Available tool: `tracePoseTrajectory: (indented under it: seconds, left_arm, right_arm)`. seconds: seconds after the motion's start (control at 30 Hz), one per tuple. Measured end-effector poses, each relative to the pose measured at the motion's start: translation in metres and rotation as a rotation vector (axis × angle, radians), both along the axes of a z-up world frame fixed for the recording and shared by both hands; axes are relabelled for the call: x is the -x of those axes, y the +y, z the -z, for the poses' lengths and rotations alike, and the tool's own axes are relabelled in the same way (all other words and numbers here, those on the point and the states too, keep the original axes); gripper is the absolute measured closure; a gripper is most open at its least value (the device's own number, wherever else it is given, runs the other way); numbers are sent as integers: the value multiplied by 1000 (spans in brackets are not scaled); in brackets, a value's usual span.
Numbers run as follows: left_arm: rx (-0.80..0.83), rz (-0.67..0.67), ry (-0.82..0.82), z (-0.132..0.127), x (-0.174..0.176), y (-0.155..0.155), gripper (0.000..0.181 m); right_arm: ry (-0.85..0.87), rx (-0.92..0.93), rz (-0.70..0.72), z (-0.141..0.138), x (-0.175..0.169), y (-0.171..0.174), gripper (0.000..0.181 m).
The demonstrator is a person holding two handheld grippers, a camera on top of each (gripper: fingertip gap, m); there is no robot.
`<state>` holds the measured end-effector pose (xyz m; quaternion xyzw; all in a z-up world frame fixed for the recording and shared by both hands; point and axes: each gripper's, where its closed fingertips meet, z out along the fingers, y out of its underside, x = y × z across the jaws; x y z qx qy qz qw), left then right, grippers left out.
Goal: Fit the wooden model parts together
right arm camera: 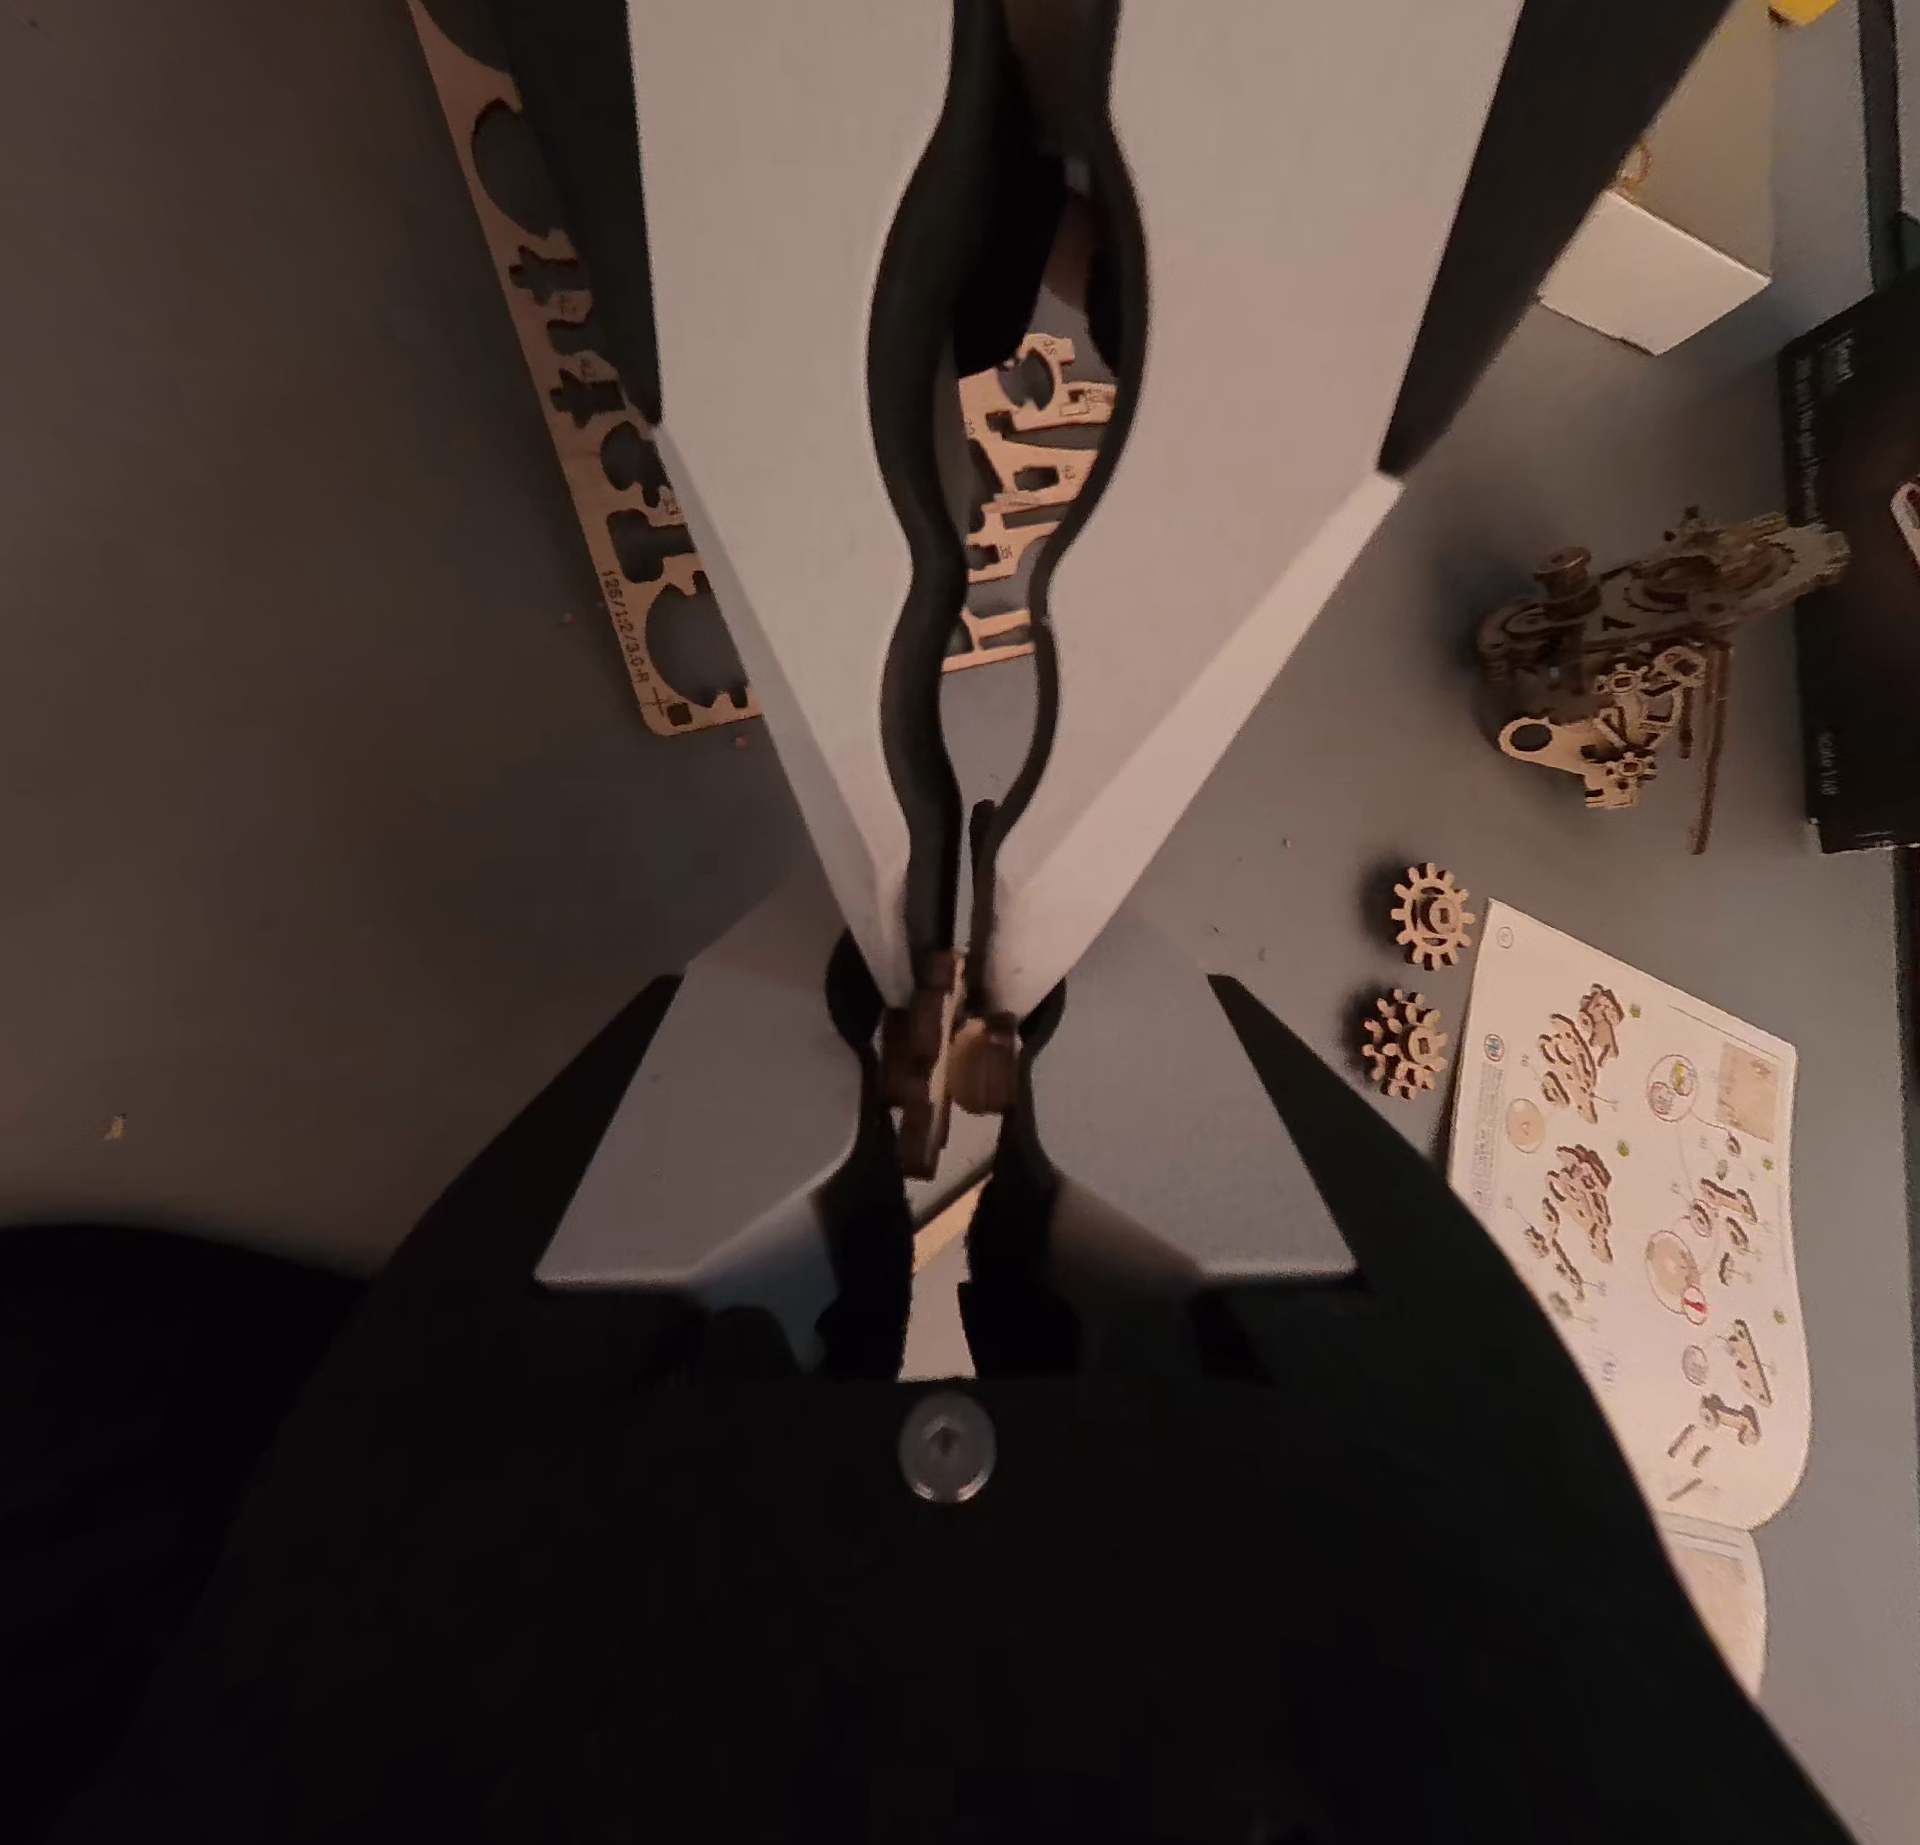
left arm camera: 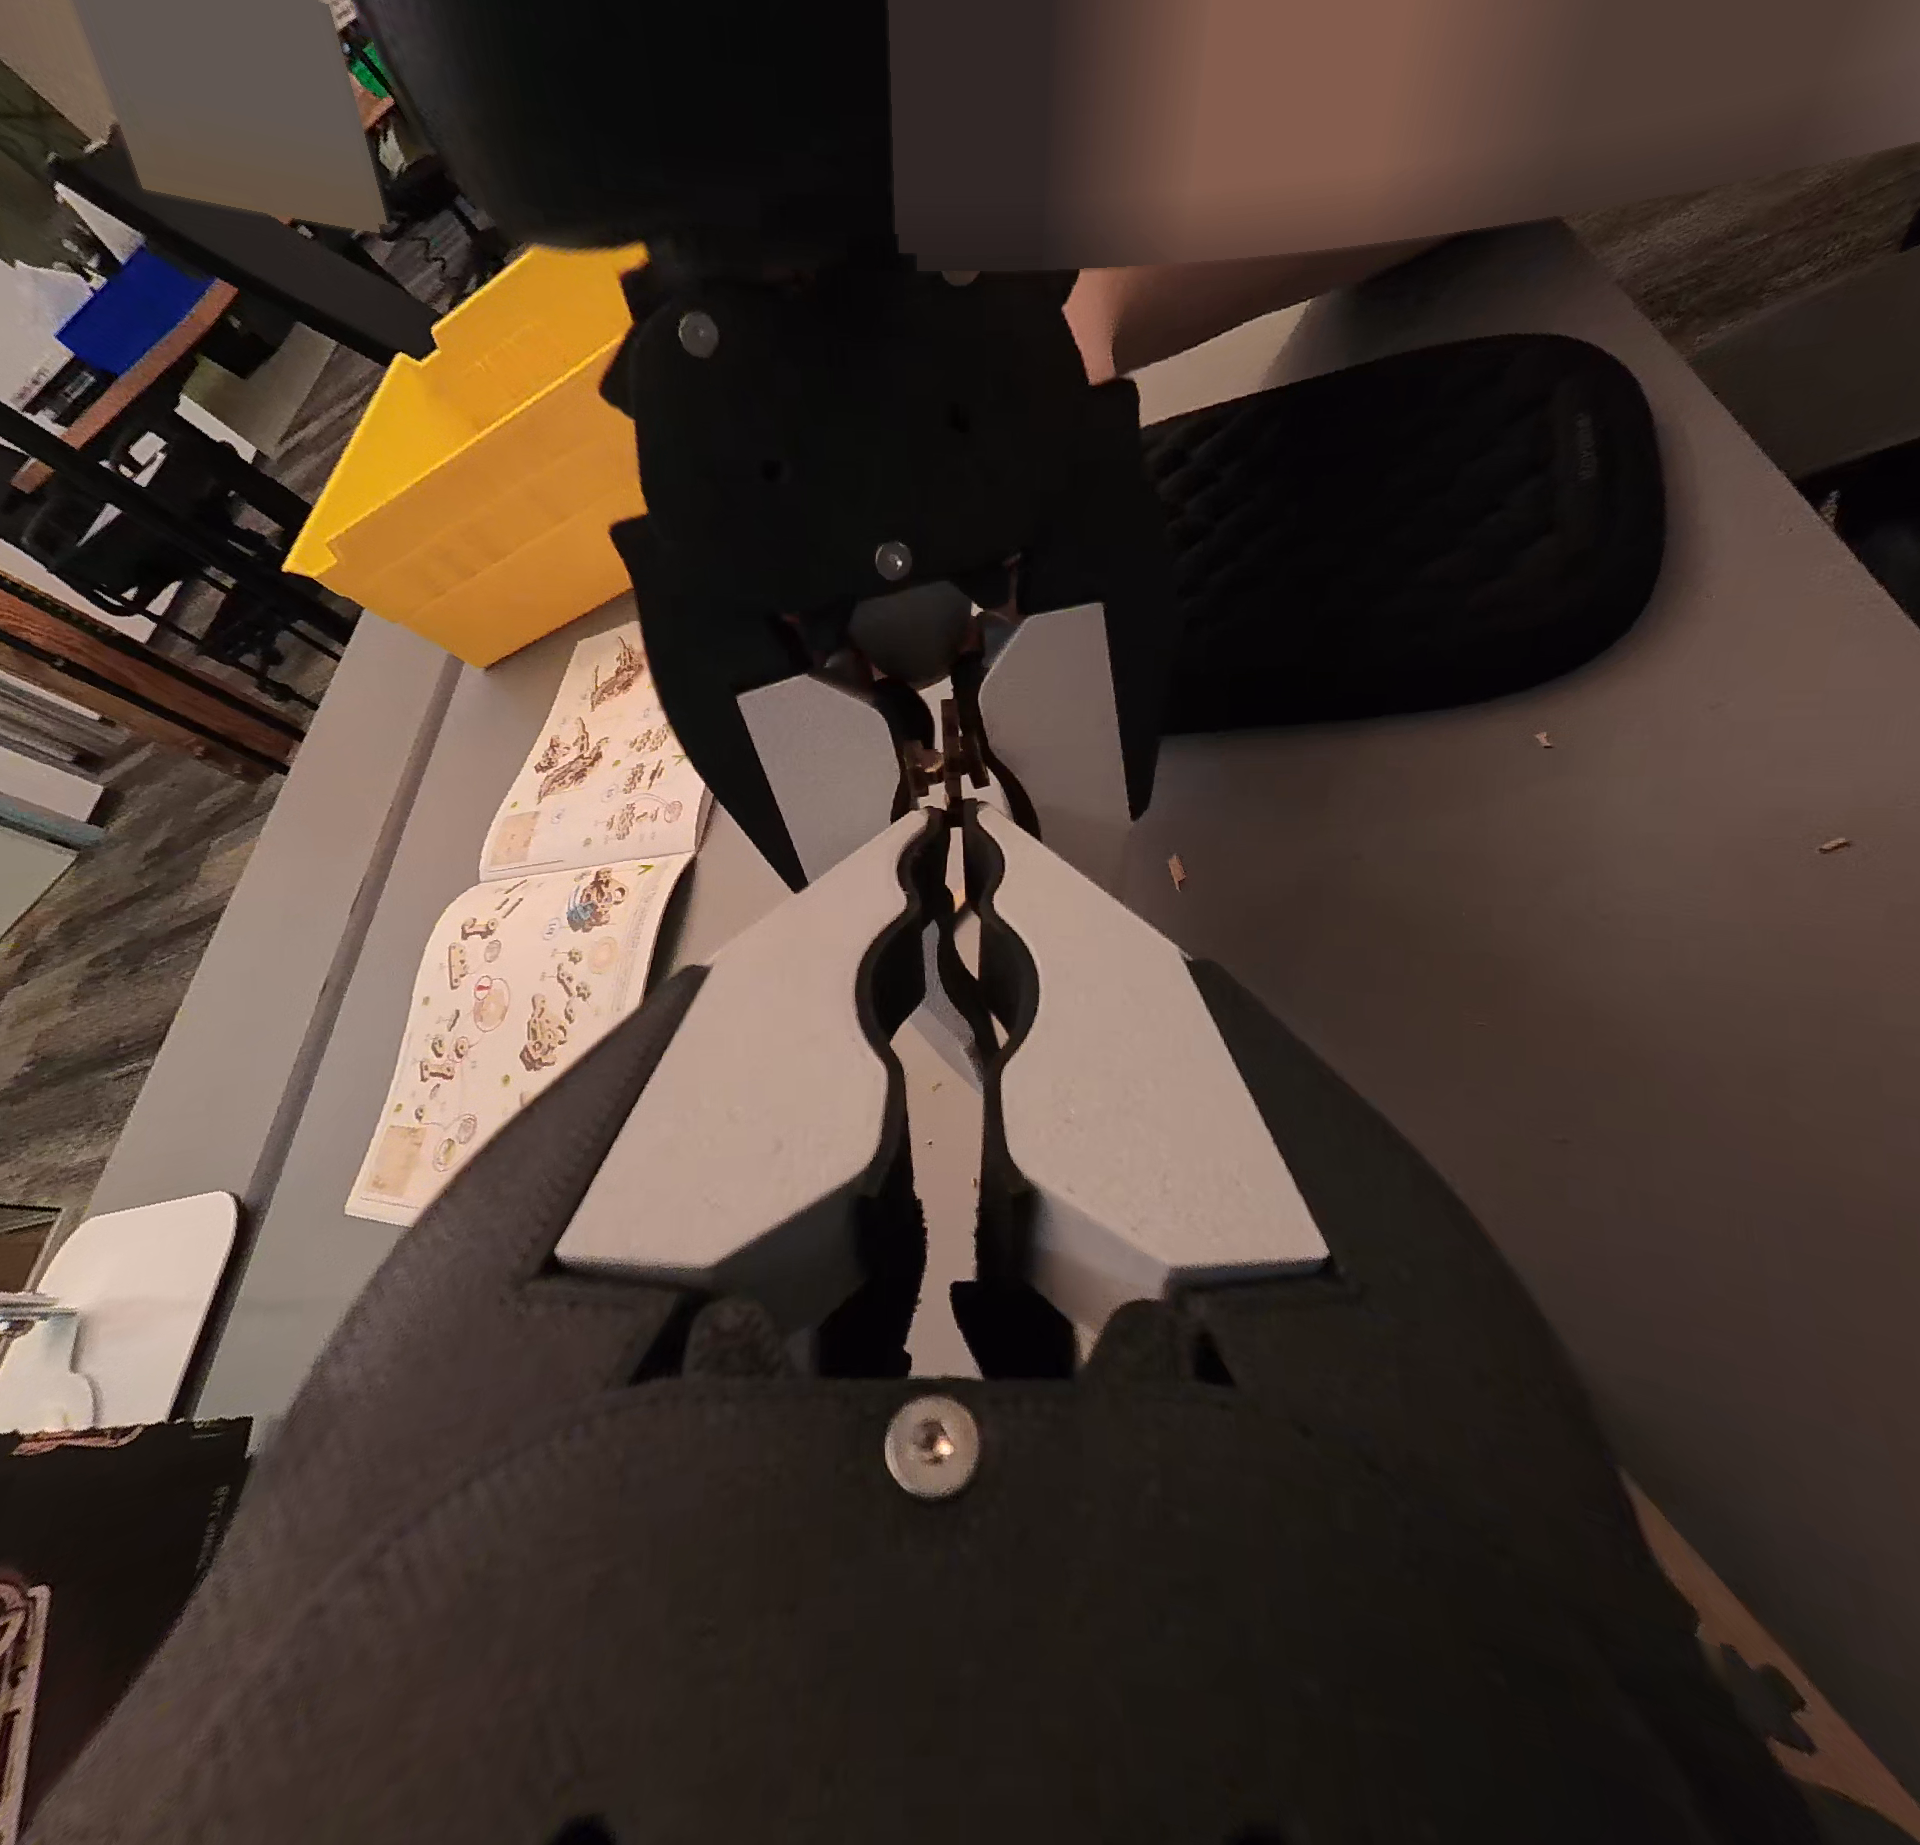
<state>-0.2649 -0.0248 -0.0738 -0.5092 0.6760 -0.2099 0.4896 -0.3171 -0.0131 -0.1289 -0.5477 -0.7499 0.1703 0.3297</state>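
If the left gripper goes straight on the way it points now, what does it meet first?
The right gripper, tip to tip with the left gripper; only the small wooden parts stand between them, seemingly already touching, though depth is unclear.

Right gripper (right arm camera: 940,1089) closed on a small wooden gear part (right arm camera: 928,1057). Left gripper (right arm camera: 951,922) enters from above, tips meeting the same part. On the grey table (right arm camera: 312,548): punched wooden sheet (right arm camera: 582,424), two loose gears (right arm camera: 1432,914), partly built model (right arm camera: 1642,652), instruction booklet (right arm camera: 1631,1224).
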Motion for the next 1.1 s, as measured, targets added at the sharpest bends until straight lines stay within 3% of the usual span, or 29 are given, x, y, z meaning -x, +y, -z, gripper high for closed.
tracePoseTrajectory:
  seconds: [0.17,0.27,0.7,0.9,1.1]
  left_arm:
    - [42,0,1,1,1,0,180]
    - [102,-4,-10,1,1,-1,180]
    - [412,-69,-92,-3,-1,5,180]
    - [467,-59,-95,-1,-2,3,181]
    - [417,-46,-105,-6,2,2,179]
  right_arm:
    - [6,18,6,1,1,0,171]
    - [7,197,-11,1,2,-12,168]
    - [59,154,57,-5,5,2,165]
    - [26,148,47,-2,2,0,166]
    - [26,221,44,-3,-1,-2,167]
